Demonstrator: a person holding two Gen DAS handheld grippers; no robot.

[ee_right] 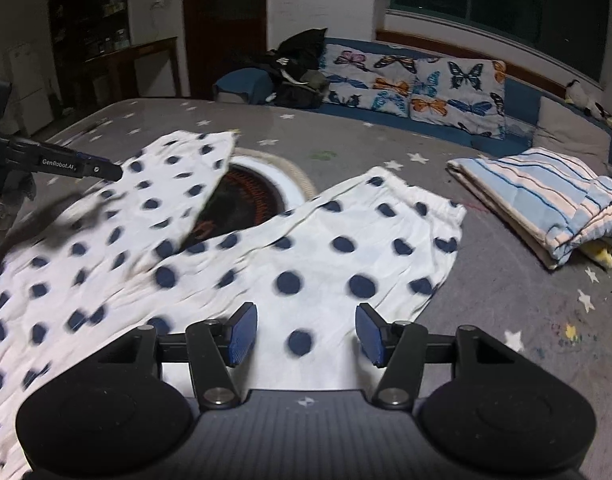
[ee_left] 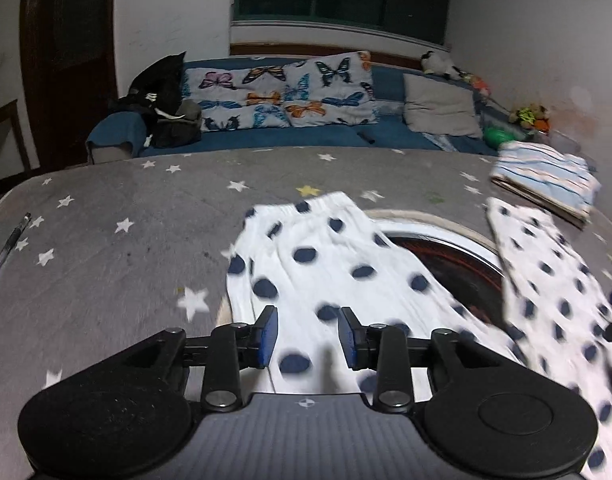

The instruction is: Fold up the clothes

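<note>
White trousers with dark blue dots (ee_left: 317,264) lie spread on a grey star-print table cover (ee_left: 106,216), legs apart in a V over a round heater opening (ee_left: 445,268). My left gripper (ee_left: 307,338) is open and empty just above one leg. In the right wrist view the trousers (ee_right: 306,252) lie with one leg ending in an elastic band at the right. My right gripper (ee_right: 306,332) is open and empty above that leg. The left gripper's fingers (ee_right: 82,168) show at the left edge, over the other leg.
A folded striped cloth (ee_right: 545,204) lies at the table's right side, also in the left wrist view (ee_left: 545,180). A blue sofa (ee_left: 306,136) with butterfly cushions (ee_left: 282,96) and a dark bag (ee_left: 166,100) stands behind the table. A pen (ee_left: 6,252) lies at the left edge.
</note>
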